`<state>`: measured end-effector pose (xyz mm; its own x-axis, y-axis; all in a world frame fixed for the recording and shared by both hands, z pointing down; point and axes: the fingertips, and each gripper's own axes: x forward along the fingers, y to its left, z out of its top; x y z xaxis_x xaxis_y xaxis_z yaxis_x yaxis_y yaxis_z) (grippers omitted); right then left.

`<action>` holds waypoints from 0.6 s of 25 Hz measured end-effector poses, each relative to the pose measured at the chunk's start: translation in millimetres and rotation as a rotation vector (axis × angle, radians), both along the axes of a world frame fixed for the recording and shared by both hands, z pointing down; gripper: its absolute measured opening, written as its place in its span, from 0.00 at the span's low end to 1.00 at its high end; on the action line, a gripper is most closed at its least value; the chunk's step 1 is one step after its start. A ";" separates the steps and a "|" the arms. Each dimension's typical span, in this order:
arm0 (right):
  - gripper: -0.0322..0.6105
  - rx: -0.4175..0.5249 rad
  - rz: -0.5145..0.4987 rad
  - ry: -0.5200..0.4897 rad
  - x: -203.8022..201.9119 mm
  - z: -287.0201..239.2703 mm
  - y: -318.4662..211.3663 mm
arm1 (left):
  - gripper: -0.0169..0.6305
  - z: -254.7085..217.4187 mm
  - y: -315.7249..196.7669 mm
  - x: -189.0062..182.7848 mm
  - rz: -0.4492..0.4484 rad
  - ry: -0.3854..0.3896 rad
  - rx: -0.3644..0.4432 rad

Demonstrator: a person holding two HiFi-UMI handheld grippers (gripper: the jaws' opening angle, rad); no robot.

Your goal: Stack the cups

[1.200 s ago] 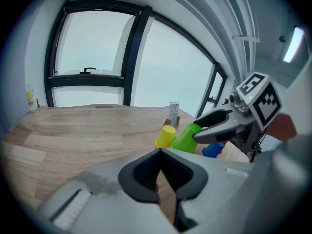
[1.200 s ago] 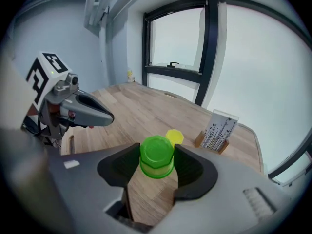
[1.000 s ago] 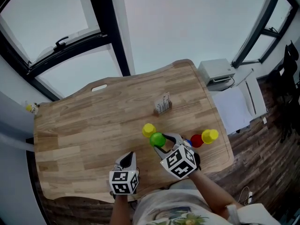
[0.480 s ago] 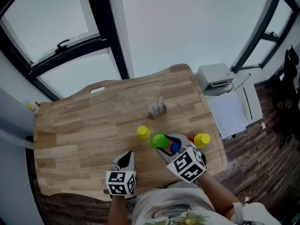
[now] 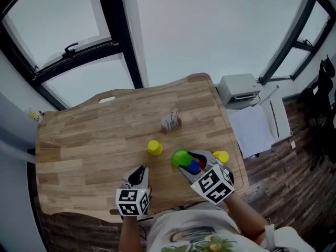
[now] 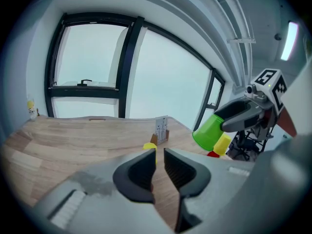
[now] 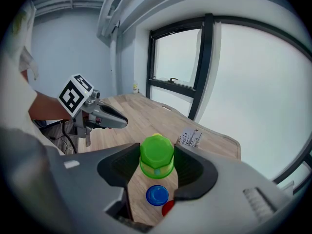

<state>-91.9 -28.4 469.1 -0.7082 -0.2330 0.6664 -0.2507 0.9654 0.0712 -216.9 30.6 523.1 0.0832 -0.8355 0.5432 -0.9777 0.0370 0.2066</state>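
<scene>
The left claw (image 5: 138,172) is empty and its jaws are opening, low over the surface (image 5: 84,140). A yellow cup (image 5: 154,147) stands alone, and behind it a holder (image 5: 170,121) keeps some cards. The right claw (image 5: 185,160) is clenched on the green cup (image 5: 179,156), mouth down, above the blue cup (image 7: 157,194). To stack well, centre green over blue, keep it level, lower gently, then release. The red cup (image 7: 167,207) and a second yellow cup (image 5: 221,156) wait beside. Probably all cups are empty.
</scene>
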 end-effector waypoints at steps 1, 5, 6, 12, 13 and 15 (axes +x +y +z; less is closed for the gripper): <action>0.40 0.002 0.004 -0.002 3.4 -1.6 -1.7 | 0.14 -0.9 -2.7 1.3 0.001 0.009 0.006; 0.40 -0.001 0.035 -0.005 18.8 -5.4 -9.2 | 0.33 -5.8 -16.3 3.8 0.014 -0.020 0.022; 0.40 -0.001 0.043 -0.005 22.6 -5.9 -10.6 | 0.39 -6.9 -19.7 4.4 0.021 -0.031 0.024; 0.40 0.000 0.084 0.000 40.4 -4.7 -13.1 | 0.50 -7.0 -33.9 7.2 0.070 -0.085 0.021; 0.40 0.001 0.089 0.001 42.8 -4.7 -13.2 | 0.50 -6.1 -35.8 7.8 0.077 -0.086 0.019; 0.40 0.000 0.100 0.003 47.8 -4.6 -13.2 | 0.51 -4.1 -39.2 8.1 0.085 -0.088 0.014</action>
<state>-44.0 -41.7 464.5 -0.6791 -0.3021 0.6689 -0.3456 0.9356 0.0717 -208.8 -8.6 519.0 0.1061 -0.8349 0.5400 -0.9916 -0.0488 0.1194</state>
